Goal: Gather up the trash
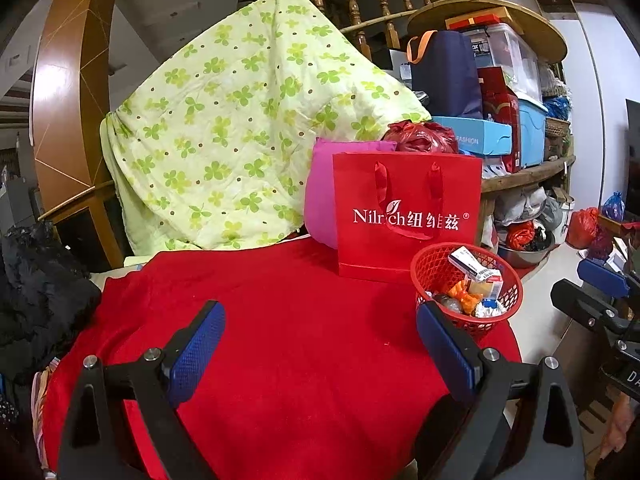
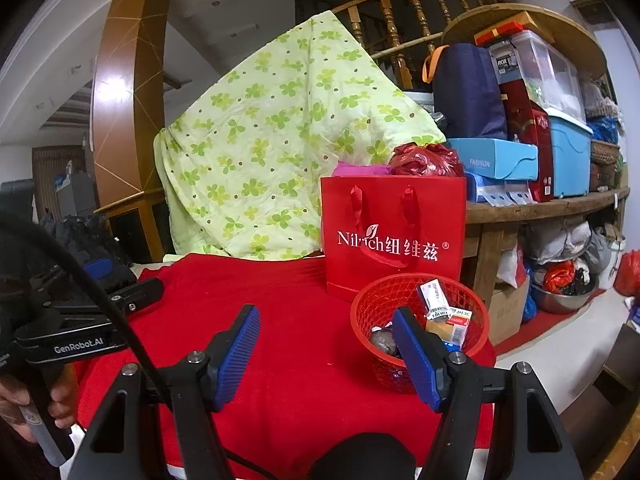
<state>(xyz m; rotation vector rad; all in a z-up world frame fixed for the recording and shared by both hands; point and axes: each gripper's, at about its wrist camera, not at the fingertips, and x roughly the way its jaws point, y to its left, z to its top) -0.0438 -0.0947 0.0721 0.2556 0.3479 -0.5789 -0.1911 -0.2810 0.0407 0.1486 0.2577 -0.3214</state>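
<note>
A red mesh basket (image 2: 420,320) of wrappers and small cartons sits just before the red gift bag (image 2: 394,236). Both grippers' jaws gape empty; lower trash is hidden.

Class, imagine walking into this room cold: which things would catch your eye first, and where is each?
The red gift bag with white lettering stands upright at the back of the red cloth. In front of it, a red mesh basket holds small boxes and wrappers. Behind, a green clover-print quilt hangs draped.
</note>
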